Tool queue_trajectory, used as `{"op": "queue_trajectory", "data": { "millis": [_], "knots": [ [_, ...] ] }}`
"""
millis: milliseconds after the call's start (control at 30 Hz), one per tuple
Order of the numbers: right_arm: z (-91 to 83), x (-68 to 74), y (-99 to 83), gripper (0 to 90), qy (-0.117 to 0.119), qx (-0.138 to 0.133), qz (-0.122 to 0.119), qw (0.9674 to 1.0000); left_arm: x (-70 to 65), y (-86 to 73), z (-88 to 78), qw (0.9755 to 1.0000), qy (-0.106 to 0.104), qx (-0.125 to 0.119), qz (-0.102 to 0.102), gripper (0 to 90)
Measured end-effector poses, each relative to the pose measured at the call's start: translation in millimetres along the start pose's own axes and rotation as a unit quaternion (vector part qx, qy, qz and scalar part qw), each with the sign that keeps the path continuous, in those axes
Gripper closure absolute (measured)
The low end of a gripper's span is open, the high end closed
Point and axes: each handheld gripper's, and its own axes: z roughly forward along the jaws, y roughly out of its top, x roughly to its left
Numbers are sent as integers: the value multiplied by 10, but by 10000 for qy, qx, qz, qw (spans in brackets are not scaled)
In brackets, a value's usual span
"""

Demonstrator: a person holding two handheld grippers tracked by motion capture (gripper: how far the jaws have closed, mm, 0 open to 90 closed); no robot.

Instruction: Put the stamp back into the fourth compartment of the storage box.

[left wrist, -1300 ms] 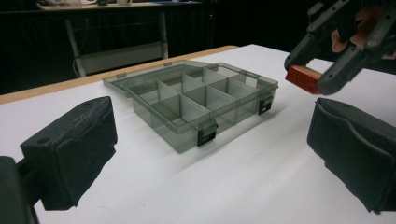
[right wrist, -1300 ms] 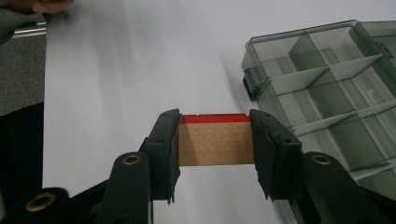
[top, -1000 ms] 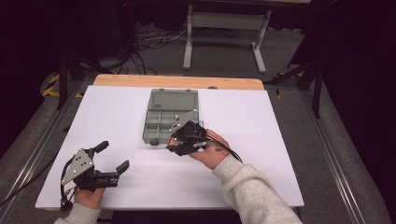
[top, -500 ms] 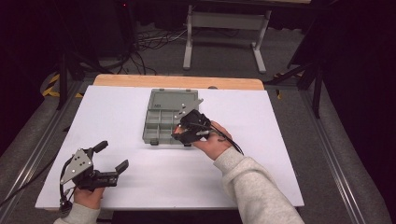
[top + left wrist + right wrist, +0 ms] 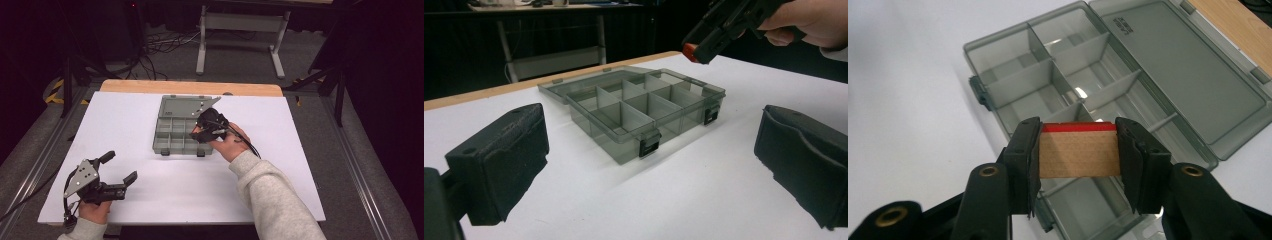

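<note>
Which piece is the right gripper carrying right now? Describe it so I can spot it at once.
Start at the white table and find the grey compartment box lying open near its middle. Just above the box's near right corner, the right gripper is shut on a small block. The block has a tan, cardboard-coloured face with a bright red edge, the only coloured piece among grey plastic and black jaws.

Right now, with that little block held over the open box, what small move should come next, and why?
Probably a short move down into a compartment. The right gripper is shut on the block, a tan piece with a red edge, and hangs above the box. The lid lies open and the compartments look empty. Lowering first should keep the block from bouncing out. The left gripper waits open, well away.
</note>
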Motion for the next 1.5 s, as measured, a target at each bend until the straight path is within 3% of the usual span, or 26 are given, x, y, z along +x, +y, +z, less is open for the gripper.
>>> {"op": "queue_trajectory", "data": {
  "millis": [767,1000,1133,1367,1500],
  "knots": [
    [163,-375,-41,550,-406,37,415,9983,-2,-7,10,10000,-41,5,-11,19],
    [209,-443,-52,551,-451,6,534,9976,2,-7,9,10000,-42,23,-12,19],
    [243,-510,-61,550,-460,-36,741,9962,-5,-7,12,10000,-53,19,-2,20],
    [254,-559,-76,551,-575,-31,778,9953,6,-9,6,10000,-54,10,-25,20],
    [298,-558,-99,551,-545,117,793,9953,3,-2,2,10000,-46,30,-9,20]
  ]
}}
